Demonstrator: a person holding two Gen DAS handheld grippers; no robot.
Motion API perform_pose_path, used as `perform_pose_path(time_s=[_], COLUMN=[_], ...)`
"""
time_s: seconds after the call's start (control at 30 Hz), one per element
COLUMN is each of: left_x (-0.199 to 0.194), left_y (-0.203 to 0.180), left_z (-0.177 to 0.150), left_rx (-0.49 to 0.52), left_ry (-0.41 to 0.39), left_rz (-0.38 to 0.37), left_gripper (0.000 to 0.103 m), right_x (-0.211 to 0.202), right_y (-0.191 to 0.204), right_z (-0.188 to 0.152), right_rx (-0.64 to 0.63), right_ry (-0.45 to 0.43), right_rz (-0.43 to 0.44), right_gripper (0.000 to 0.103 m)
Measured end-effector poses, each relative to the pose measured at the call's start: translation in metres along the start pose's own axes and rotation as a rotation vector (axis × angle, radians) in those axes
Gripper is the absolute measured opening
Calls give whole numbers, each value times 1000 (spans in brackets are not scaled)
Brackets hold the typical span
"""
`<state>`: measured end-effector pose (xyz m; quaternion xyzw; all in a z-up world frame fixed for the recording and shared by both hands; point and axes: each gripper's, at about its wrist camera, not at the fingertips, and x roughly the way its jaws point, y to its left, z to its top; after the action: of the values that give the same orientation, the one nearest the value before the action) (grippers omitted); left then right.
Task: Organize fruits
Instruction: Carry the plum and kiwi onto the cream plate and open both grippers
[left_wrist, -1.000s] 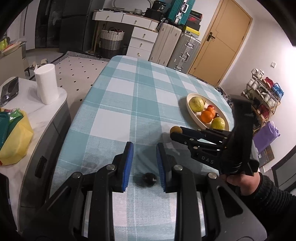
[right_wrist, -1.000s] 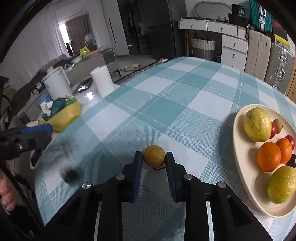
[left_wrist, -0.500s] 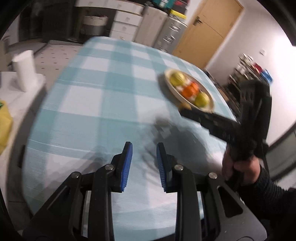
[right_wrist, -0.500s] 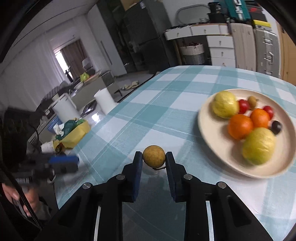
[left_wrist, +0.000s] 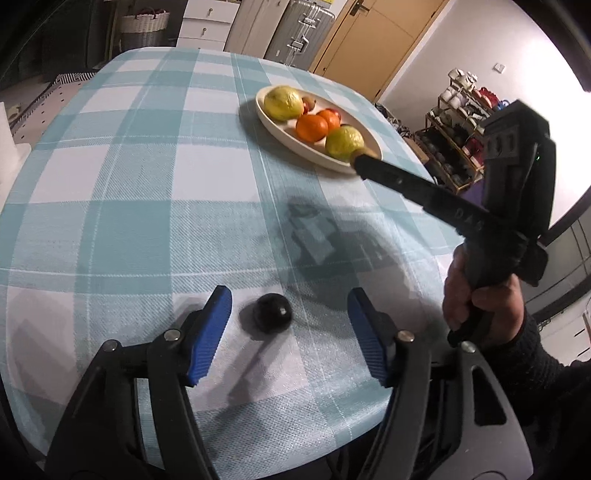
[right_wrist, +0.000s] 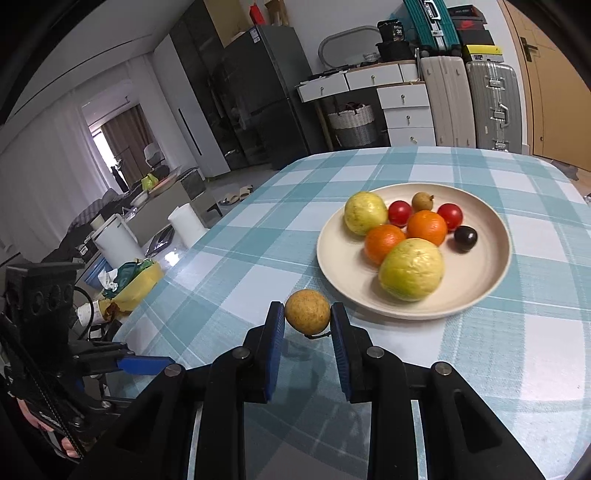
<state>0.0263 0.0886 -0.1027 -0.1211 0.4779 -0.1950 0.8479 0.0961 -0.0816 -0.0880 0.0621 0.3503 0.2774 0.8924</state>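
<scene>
Two risks: dark fruit rolling from opening, empty left gripper; longan slipping from clamped right gripper short of plate.

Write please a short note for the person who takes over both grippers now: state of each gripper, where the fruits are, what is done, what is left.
Left gripper: jaws opening, nothing gripped; the small dark fruit lies on the checked tablecloth between its pads, untouched.
Right gripper: shut on a small round tan fruit, held short of the plate's near rim.
Plate: two yellow-green fruits, two oranges, two red fruits, one tan fruit and one dark fruit.
Done: these eight are on the plate.
Left: probably put the tan fruit on the plate, then pick up the dark fruit and add it.
</scene>
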Motion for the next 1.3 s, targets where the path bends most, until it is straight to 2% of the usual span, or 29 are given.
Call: perform_pose_path(time_s=[0.2,0.3,0.43,0.53,0.8,1.0,1.2,1.3], left_x=[15,18,17,17,21,21,14,8], left_y=[-6,-8,-9,-4,-10,-5,-13,-18], left_z=[-4,-5,-5,-4,-4,3,13,31], left_rx=[43,51,79,55,89,61,75,81], left_ry=[0,2,-6,2,-4,6,-21,-58], left_rz=[75,76,119,90,115,87,70,53], left_gripper=[61,45,22,21,21,20,20,20], right_x=[-7,-8,-11,-12,-12,-12,-17,-21], right_y=[-5,-5,-6,-11,-19,-22,-26,-29], right_z=[-6,-7,-8,-7,-5,-2,1,5], right_rx=[13,9,9,23,41,50,61,66], right_ry=[-5,-9,-15,-20,-21,-27,-41,-51], right_rz=[4,4,3,9,12,19,26,31], right_gripper=[26,26,26,26,26,26,26,26])
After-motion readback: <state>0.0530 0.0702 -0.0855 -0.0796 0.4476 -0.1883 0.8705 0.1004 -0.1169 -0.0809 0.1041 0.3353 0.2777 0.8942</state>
